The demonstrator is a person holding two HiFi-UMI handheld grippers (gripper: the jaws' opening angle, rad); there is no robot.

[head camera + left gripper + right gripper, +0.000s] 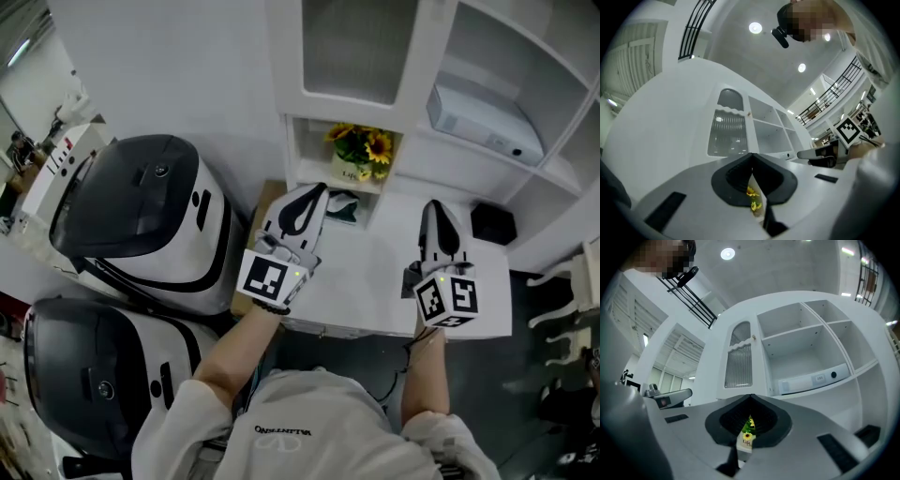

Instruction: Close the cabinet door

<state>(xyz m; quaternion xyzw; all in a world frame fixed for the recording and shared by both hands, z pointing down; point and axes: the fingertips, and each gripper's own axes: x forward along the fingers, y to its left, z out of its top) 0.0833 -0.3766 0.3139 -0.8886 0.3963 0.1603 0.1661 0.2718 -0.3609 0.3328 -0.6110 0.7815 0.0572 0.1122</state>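
The left gripper (314,195) is held over the left end of the white counter (366,272), its jaws pressed together with nothing between them. Left of it, off the counter, stand two white machines (141,220) with dark domed tops, one behind the other. Above and just right of this gripper is the cabinet door (361,47), a white frame around ribbed glass with a small knob on its right edge. It appears to lie flush in the cabinet, shut. In the niche under the door sits a pot of sunflowers (358,150), and its pale label reads "Life" with a smaller line beneath that is too small to read. Right of the flowers, the right gripper (435,208) points toward the cabinet, its jaws likewise together and empty. Beyond it are open shelves (553,169), one of them carrying a long white box (483,122). A small black box (493,223) rests on the counter below them. The print on the person's shirt cannot be read.
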